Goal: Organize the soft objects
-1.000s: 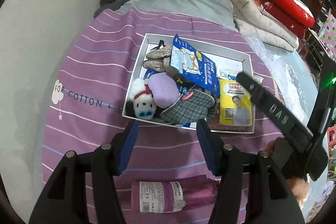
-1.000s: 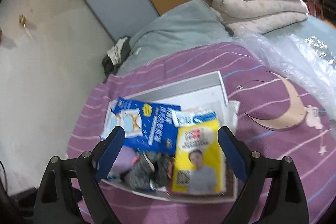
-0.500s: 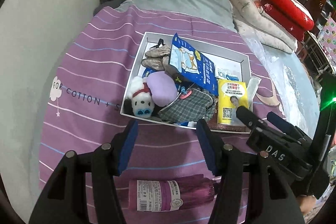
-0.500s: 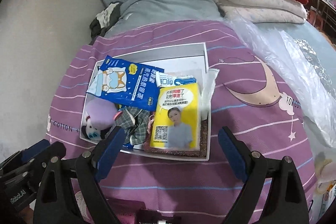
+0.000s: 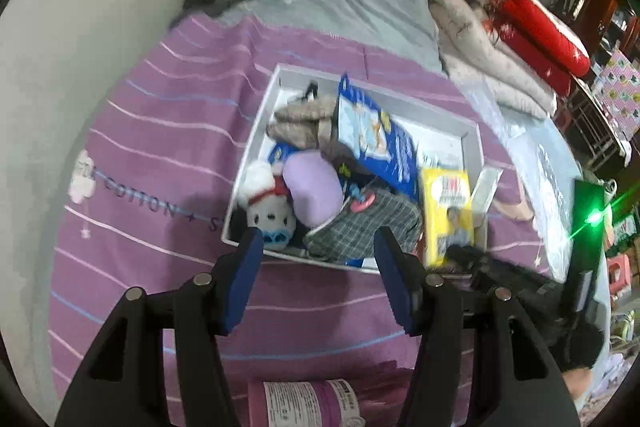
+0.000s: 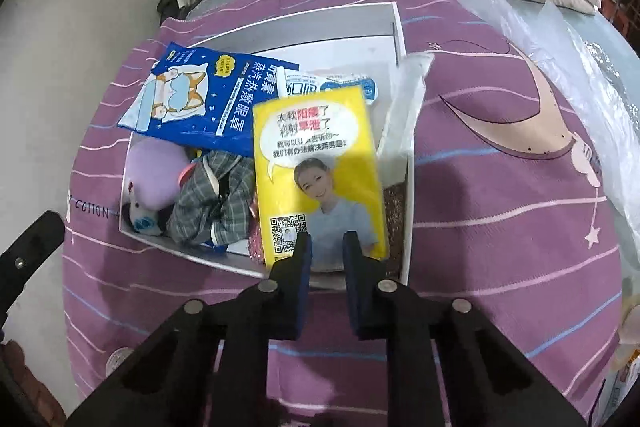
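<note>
While your right gripper (image 6: 324, 247) is closing over the near end of the yellow packet (image 6: 320, 163), its jaws stand narrow with a slim gap; the packet's lower edge shows between them, but you cannot tell whether the pads have it pinched. That packet lies on top of the clutter at the right side of the white box (image 6: 394, 23), which rests on the purple striped bedspread (image 6: 500, 187). If the pads catch only the slick wrapper edge, it will likely slip out as you lift, or drag the glittery cloth beneath it along.

Your left gripper (image 5: 318, 255) hovers about half open and empty, just in front of the box's near wall, above the plaid cloth (image 5: 360, 223) and the small plush dog (image 5: 268, 215). Lowering it now risks knocking the thin wall and shifting the whole box while the right side pulls.

The blue eye-mask pouch (image 6: 208, 103) overlaps the packet's top corner, so a fast lift may flip it out onto the bedspread.
</note>
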`<move>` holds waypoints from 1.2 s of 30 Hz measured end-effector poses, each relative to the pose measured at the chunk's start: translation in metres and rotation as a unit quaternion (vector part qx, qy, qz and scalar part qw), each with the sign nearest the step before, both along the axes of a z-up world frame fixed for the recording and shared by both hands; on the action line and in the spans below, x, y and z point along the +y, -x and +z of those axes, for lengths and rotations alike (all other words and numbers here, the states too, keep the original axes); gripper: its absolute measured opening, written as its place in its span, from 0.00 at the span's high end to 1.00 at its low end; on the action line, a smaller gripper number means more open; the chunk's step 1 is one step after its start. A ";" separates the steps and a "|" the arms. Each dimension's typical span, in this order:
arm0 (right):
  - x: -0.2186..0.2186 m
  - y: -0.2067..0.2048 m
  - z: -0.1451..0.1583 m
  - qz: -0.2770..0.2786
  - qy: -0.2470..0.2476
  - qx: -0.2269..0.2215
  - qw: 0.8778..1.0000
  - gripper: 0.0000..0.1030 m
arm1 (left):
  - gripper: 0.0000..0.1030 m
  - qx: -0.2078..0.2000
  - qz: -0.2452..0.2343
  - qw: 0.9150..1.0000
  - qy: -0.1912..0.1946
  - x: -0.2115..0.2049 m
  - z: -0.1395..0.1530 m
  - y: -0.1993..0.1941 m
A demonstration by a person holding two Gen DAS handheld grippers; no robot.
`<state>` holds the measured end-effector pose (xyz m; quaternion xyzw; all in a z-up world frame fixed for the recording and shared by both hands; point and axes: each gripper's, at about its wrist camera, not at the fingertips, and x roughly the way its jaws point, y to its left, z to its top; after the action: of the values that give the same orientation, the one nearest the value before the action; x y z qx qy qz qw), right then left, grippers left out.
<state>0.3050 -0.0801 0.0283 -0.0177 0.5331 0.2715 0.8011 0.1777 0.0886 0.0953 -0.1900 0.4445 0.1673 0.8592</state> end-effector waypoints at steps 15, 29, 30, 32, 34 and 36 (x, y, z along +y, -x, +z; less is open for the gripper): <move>-0.023 -0.011 0.019 -0.058 -0.112 -0.040 0.991 0.85 | 0.43 -0.004 -0.036 0.998 0.045 -0.012 -0.030 -0.021; -0.064 -0.065 -0.013 -0.158 -0.206 -0.016 0.966 0.84 | 0.61 -0.013 -0.075 0.997 0.019 -0.032 -0.045 -0.048; -0.066 -0.067 -0.016 -0.158 -0.229 -0.009 0.960 0.93 | 0.61 -0.013 -0.072 0.997 0.017 -0.032 -0.045 -0.049; -0.069 -0.066 -0.018 -0.164 -0.256 -0.009 0.953 0.95 | 0.61 -0.020 -0.066 0.997 0.021 -0.029 -0.044 -0.047; -0.068 -0.064 -0.014 -0.162 -0.254 -0.023 0.953 0.99 | 0.61 -0.025 -0.063 0.997 0.024 -0.028 -0.044 -0.045; -0.068 -0.061 -0.005 -0.155 -0.258 -0.041 0.953 1.00 | 0.61 -0.029 -0.060 0.998 0.024 -0.026 -0.043 -0.043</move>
<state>0.3656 -0.1477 0.0229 0.2617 0.4075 0.2711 0.8319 0.2210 0.0624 0.0520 -0.1881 0.4336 0.0996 0.8756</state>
